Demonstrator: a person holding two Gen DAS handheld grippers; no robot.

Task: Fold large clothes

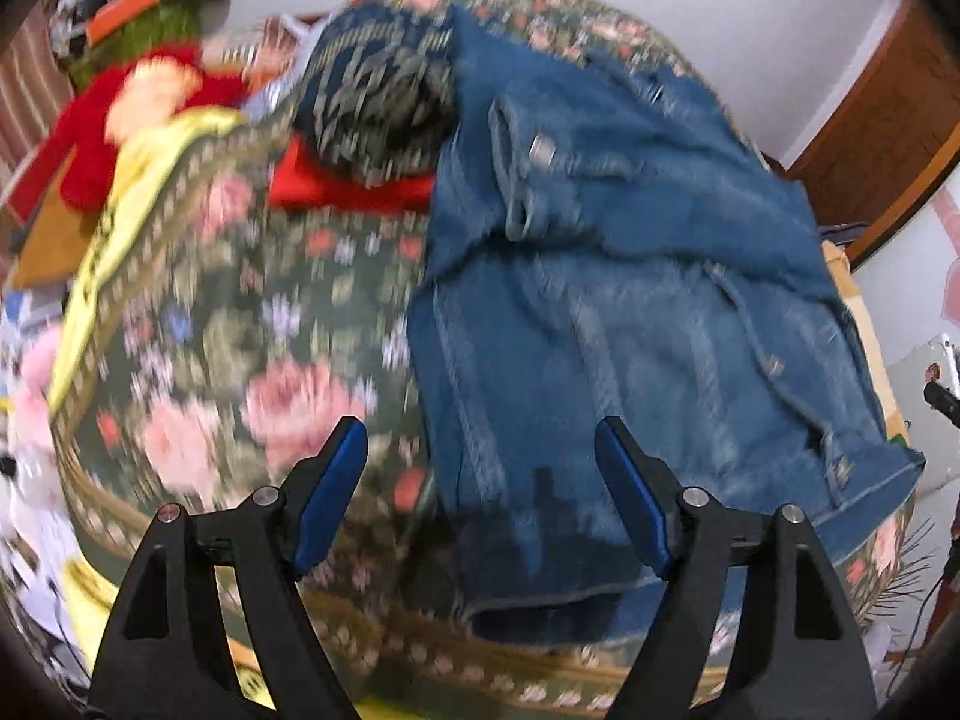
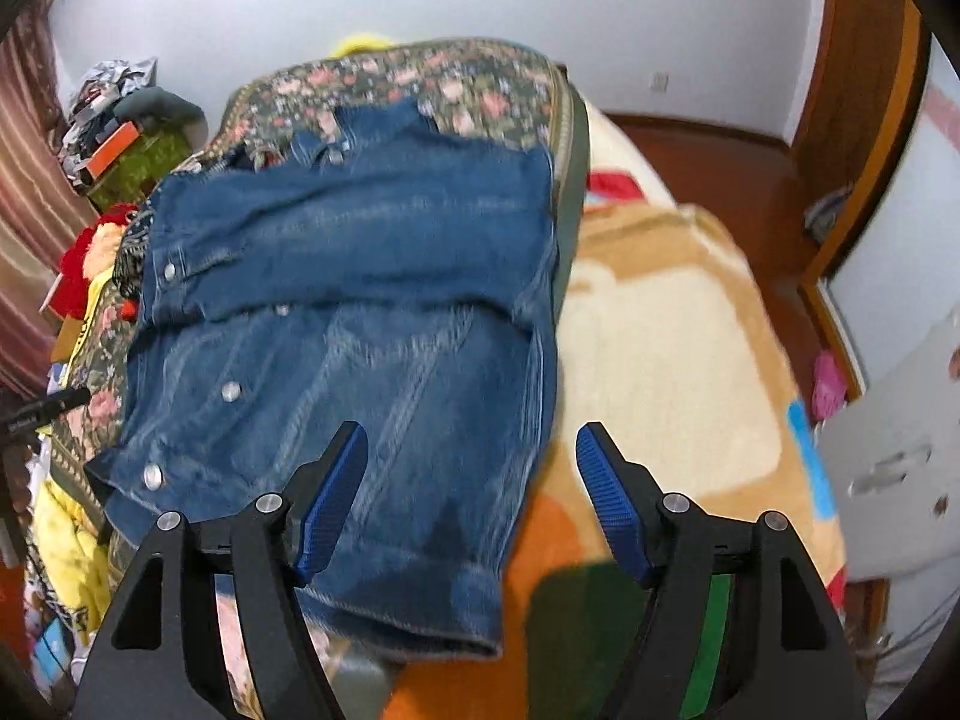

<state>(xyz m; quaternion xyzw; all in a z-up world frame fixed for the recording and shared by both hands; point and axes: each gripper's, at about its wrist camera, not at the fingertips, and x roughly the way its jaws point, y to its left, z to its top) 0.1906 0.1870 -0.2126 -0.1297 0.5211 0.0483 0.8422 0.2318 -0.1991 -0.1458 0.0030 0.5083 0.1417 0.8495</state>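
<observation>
Denim jacket [image 1: 630, 312] is spread flat on the floral cover [image 1: 240, 312], w/ its hem at the near edge, prob so sleeves fold in easy. Both tongs are spread wide, holding nothing: left gripper [image 1: 480, 450] hangs over the hem, right gripper [image 2: 471, 456] by the jacket's right-hand edge next to the tan blanket [image 2: 672, 330]. No real containers afaict, just a blurry clothes pile [image 1: 144, 96] at the far left corner.

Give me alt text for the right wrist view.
A blue denim jacket lies partly folded on a floral bedspread, beside a beige and orange blanket. The open right gripper hangs above its near hem, holding nothing.
</observation>
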